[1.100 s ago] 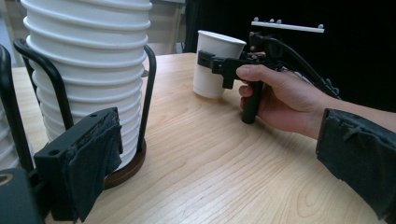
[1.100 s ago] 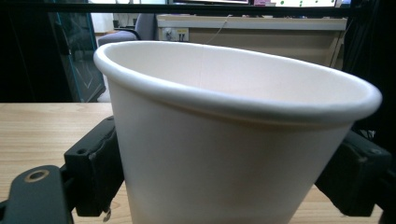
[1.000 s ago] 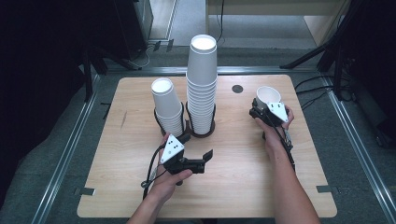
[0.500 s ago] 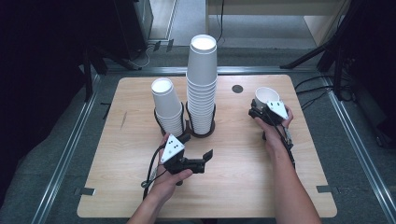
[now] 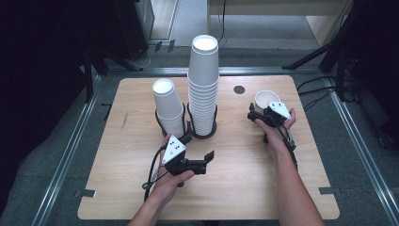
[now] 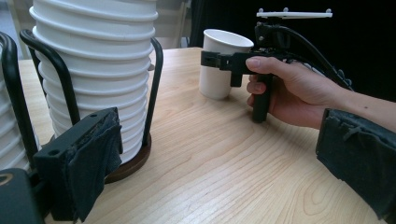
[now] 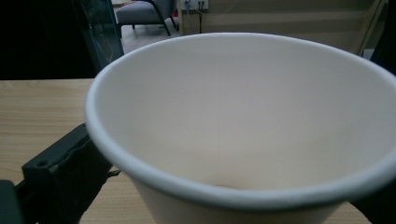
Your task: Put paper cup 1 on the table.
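A single white paper cup stands upright on the wooden table at the right. My right gripper reaches around it, one jaw on each side. Its jaws have just been opening, and the cup stays between them with the pads off its wall. In the left gripper view the cup rests on the table by itself beside the right gripper. My left gripper lies low at the table's middle front, open and holding nothing, its pad near the tall stack's holder.
A tall stack of white cups and a shorter stack stand in black wire holders at the centre back. A small black hole sits in the tabletop behind the cup. Bare wood stretches along the front and left.
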`<state>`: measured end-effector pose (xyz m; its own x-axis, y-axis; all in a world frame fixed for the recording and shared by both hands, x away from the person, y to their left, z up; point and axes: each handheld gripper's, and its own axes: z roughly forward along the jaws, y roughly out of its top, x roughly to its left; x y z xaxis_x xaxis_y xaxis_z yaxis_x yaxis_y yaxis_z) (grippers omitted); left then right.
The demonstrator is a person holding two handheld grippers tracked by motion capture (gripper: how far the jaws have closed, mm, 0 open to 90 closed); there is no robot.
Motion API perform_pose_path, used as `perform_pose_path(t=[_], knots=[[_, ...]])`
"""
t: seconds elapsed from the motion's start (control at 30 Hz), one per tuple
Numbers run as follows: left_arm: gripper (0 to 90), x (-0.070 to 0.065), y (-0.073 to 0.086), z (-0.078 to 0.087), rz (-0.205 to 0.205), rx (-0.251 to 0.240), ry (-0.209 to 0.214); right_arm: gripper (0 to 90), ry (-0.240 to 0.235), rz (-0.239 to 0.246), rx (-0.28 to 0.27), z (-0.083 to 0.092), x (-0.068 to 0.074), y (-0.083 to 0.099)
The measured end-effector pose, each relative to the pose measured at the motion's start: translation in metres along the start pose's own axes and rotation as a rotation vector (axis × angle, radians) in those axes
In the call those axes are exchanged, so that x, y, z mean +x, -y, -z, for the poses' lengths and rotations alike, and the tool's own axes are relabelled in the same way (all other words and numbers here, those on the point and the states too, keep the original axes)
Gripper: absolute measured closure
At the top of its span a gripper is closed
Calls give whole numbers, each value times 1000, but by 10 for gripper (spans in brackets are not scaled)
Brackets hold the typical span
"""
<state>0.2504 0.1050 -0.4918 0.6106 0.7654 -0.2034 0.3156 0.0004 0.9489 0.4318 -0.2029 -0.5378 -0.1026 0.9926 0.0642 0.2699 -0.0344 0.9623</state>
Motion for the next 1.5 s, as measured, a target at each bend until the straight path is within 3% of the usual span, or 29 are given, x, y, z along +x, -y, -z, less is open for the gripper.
perform_pose_path(t=[0.17,0.37,0.53,0.63,0.9,1.03,1.23,1.3,1.5], knots=[[8,1,0,1,-9,-6,-12,0,-20,-31,6,6,-2,-2],[8,2,0,1,-4,-6,-18,0,-23,-9,20,16,-6,1],[8,3,0,0,-3,-5,-20,0,-28,-30,17,27,-9,6],[8,4,1,-1,3,-2,-26,0,-30,-6,25,33,-9,10],[8,7,1,-2,9,3,-42,0,-48,-7,4,53,-9,10],[8,9,-1,-2,31,-12,-89,0,-57,9,-22,65,-9,10],[8,14,-2,-3,24,-6,-167,0,-97,11,-37,80,-4,4],[0,16,-2,-4,40,-4,-172,0,-111,6,-47,84,-1,1],[0,18,-7,-6,16,-6,-189,0,-165,2,-88,98,7,-11]])
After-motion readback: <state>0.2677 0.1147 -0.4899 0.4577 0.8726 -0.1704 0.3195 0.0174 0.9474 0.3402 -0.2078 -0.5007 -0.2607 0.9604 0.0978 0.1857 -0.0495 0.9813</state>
